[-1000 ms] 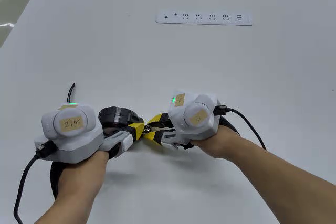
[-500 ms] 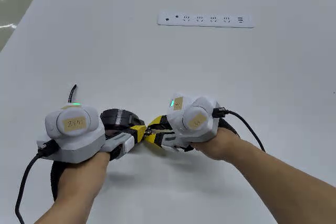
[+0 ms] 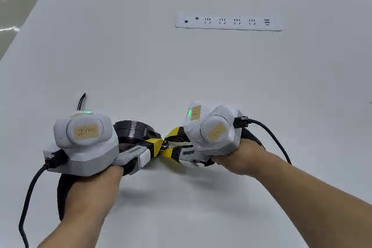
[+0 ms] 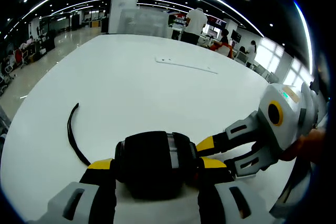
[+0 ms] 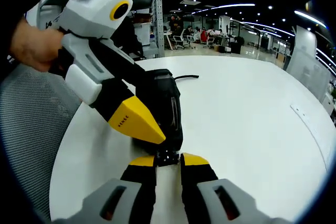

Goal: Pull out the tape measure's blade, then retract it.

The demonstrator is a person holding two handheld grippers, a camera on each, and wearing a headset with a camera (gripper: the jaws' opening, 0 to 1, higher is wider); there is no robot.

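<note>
Tape measure [image 3: 132,130] rests on the white table [image 3: 174,74], clamped between the left gripper [image 4: 157,163] jaws; the right gripper [image 5: 169,160] pinches its blade tip [image 5: 167,156].

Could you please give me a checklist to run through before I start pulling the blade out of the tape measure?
1. The left claw clamps the tape measure by its case: ok.
2. The right claw pinches its end hook: ok, as far as the right gripper view shows.
3. Tape measure unlocked: cannot tell.
4. The power strip lies well away from both claws: ok.
5. The black cable lies on the left claw's side, off the pull path: ok.
</note>
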